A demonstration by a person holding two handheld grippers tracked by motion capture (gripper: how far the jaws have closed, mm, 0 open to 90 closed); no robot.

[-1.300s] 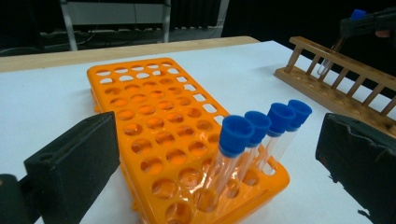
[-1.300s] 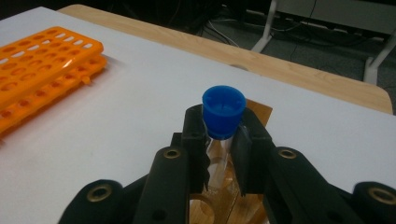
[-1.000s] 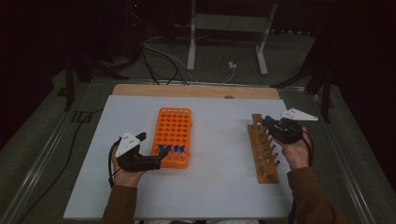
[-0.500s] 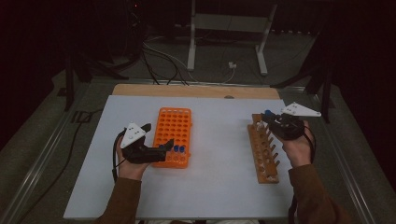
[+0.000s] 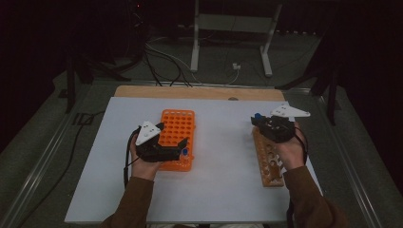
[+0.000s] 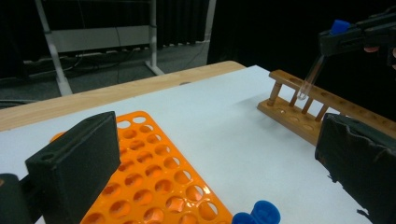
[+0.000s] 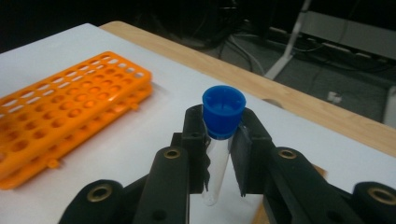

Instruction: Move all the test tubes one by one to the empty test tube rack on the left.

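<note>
— How is the test tube seen?
— A clear tube with a blue screw cap is shown, clamped just below the cap in the right claw, roughly upright with a slight tilt, its rounded end hanging free above the far end of the wooden rack.
— And that rack?
— A brown, two-tier rack with a row of holes is laid on the white counter, well apart from the orange rack.

Dim room, black beyond the table, whose white top is evenly lit from above with faint shadows. The near jaws blur in both gripper views. Slight glare on the orange rack.
</note>
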